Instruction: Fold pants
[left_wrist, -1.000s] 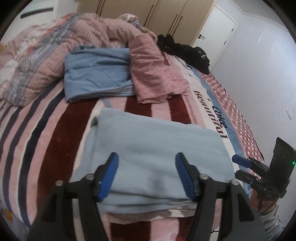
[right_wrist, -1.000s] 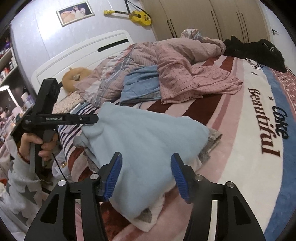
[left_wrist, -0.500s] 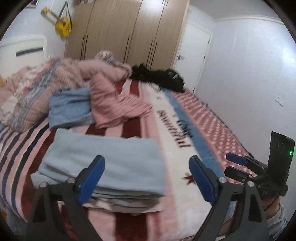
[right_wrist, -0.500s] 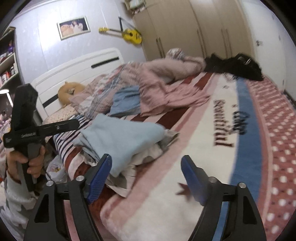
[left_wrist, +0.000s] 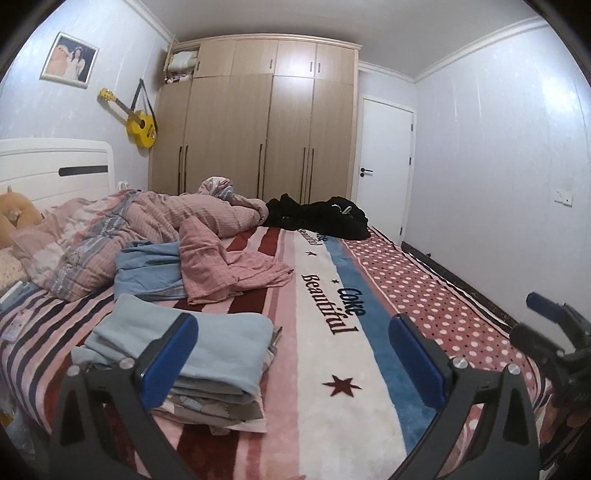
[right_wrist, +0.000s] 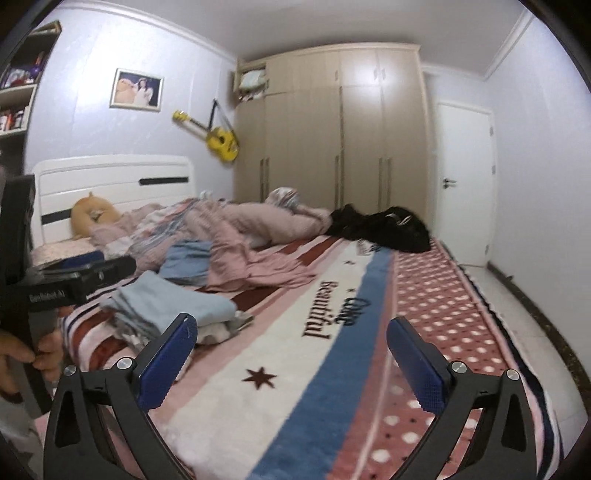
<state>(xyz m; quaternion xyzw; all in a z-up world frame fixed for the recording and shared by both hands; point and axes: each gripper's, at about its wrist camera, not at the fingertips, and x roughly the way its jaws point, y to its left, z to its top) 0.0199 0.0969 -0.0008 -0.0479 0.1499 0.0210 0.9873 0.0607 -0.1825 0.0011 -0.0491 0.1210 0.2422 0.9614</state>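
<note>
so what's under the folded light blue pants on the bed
The light blue pants top a small stack: grey and pale patterned folded layers show at its edges, resting on the striped blanket. What those garments are stays covered.

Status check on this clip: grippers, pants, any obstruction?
Left gripper and right gripper both opening, nothing between the fingers. Light blue pants folded, atop the stack on the bed. Nothing in the way.

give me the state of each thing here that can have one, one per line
light blue pants: folded, on top of a stack on the bed
left gripper: jaws opening, nothing between them
right gripper: jaws opening, nothing between them
pink checked garment: crumpled, unfolded
darker blue garment: loosely folded, partly under the pink one
black clothing: heaped
white door: shut
wooden wardrobe: tall doors shut
</note>
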